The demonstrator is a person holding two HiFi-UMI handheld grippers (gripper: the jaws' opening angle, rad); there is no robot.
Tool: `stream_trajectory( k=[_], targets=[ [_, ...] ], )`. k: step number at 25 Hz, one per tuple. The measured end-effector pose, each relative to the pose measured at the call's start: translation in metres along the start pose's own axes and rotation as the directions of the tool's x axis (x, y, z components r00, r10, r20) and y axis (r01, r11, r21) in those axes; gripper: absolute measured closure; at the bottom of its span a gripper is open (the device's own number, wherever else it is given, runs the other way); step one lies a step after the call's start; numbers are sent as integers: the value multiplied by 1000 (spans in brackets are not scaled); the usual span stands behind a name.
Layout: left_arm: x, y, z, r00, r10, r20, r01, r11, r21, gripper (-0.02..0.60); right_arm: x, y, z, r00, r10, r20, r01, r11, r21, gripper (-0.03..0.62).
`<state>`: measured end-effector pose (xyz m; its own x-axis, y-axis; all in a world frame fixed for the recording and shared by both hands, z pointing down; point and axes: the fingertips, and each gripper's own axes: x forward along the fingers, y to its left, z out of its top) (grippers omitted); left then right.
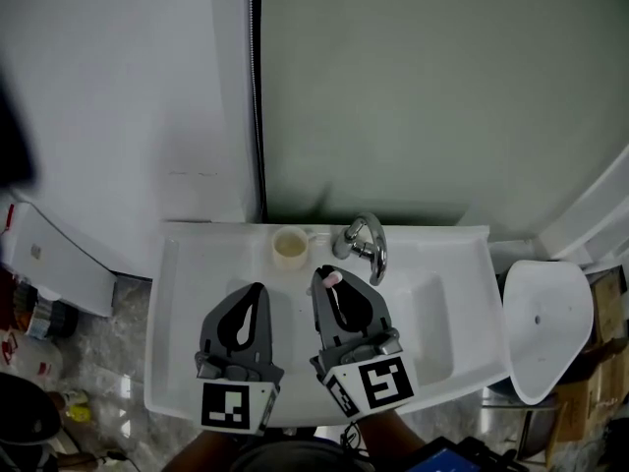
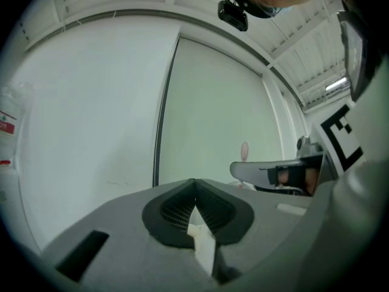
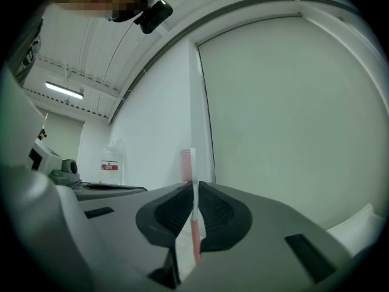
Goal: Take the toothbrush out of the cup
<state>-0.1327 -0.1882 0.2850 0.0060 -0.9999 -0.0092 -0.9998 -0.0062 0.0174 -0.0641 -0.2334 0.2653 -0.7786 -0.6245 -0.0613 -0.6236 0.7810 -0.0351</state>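
A cream cup [image 1: 290, 247] stands on the sink's back ledge, just left of the tap, and looks empty from above. My right gripper [image 1: 318, 275] hovers over the basin in front of the cup, shut on the toothbrush [image 1: 332, 279]. In the right gripper view the toothbrush [image 3: 193, 215] stands upright between the jaws [image 3: 194, 184], with its pink bristle head above the tips and its white-and-pink handle below. My left gripper [image 1: 258, 287] hangs beside it to the left, its tips together [image 2: 194, 182], with nothing held. The left gripper view also shows the brush head [image 2: 244, 151].
A chrome tap [image 1: 364, 246] rises behind the white sink [image 1: 442, 332]. A black hose [image 1: 257, 96] runs down the wall seam above the cup. A white toilet lid [image 1: 545, 327] sits to the right, and bottles and clutter [image 1: 29, 337] lie on the floor at the left.
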Motion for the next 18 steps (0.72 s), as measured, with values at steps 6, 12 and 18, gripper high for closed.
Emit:
stream_trajectory(
  k=[6, 12, 18],
  targets=[
    [-10, 0, 16, 997, 19, 68, -20, 999, 27, 571, -13, 11, 6, 1000, 23, -4, -24, 999, -27, 560],
    [-19, -7, 18, 999, 28, 37, -28, 1000, 11, 571, -22, 18, 9, 999, 37, -2, -37, 998, -45, 560],
    [-27, -12, 22, 998, 28, 48, -28, 999, 16, 571, -29, 23, 12, 999, 44, 2, -44, 998, -51, 562]
  ],
)
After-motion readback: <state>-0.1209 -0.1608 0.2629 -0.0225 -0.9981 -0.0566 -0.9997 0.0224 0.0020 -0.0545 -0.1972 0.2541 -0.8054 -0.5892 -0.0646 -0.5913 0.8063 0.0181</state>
